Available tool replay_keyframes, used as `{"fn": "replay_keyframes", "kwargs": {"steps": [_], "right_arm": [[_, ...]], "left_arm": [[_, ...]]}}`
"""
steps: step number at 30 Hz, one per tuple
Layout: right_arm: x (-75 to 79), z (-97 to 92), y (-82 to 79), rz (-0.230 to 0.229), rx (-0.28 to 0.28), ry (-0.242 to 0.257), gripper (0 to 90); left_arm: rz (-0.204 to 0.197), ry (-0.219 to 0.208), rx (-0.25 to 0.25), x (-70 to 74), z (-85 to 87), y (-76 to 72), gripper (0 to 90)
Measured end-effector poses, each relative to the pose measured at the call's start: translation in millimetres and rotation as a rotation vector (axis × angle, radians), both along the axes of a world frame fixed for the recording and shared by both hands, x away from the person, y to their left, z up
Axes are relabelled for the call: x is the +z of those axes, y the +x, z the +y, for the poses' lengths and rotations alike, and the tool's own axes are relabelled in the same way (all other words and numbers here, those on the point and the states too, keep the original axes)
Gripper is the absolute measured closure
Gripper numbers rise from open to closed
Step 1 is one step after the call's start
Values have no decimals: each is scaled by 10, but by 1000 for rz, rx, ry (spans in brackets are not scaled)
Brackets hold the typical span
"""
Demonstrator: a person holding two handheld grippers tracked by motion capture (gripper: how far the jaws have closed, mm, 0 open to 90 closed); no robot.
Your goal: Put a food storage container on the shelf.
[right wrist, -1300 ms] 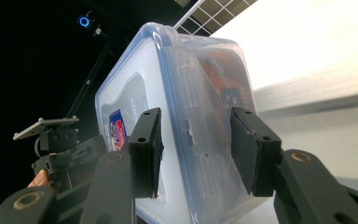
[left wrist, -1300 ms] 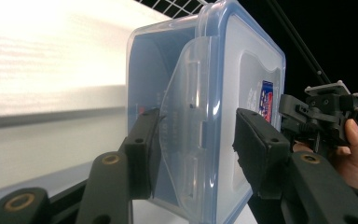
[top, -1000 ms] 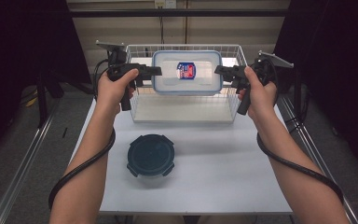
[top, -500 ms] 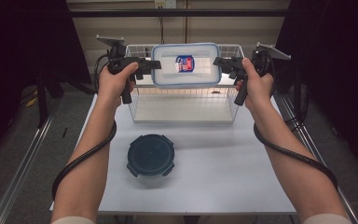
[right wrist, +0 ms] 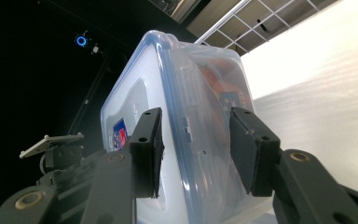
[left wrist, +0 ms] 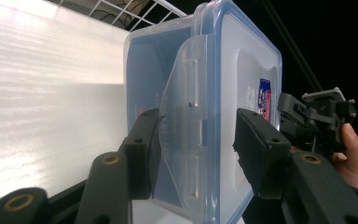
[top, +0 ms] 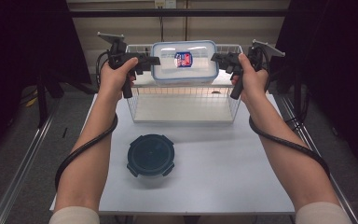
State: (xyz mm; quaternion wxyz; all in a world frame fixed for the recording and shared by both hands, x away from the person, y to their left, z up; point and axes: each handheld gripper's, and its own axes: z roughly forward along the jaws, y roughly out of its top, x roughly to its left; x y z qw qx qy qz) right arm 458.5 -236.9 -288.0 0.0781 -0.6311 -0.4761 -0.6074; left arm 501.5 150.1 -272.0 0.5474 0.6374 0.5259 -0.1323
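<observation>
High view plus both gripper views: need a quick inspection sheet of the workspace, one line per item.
Surface: white table, bare in front.
Job's things: clear rectangular container with blue-rimmed lid and a sticker, held in the air over the wire basket; basket looks empty.
Clutter: round dark-lidded container on the table, in front of the basket.
Grippers: left tongs and right tongs each clamp one short end of the rectangular container, over its latch flaps.
Cables: one black cable trails along each forearm, clear of the basket.
Surroundings: dark curtains at both sides, pale wall behind, grey floor.
</observation>
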Motion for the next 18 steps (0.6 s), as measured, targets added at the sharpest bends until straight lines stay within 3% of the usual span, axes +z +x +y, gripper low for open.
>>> {"fn": "replay_keyframes", "kwargs": {"steps": [6,10,12,13,14,16,18], "right_arm": [[-25,30,148,31,-34,33,549],[-44,51,231,43,-45,41,482],[-61,70,241,46,-49,22,407],[-62,78,239,44,-48,-5,406],[-70,75,230,30,-46,-19,407],[-91,55,218,8,-51,3,387],[-83,46,186,4,-51,3,383]], "left_arm": [[3,-6,38,-17,-10,111,514],[1,-22,55,-74,-20,160,484],[-23,-21,74,-87,-3,157,439],[-27,-51,76,-86,11,153,444],[-35,-55,81,-74,21,147,436],[-64,-3,76,-31,6,112,406],[-73,0,55,-8,-7,65,395]]}}
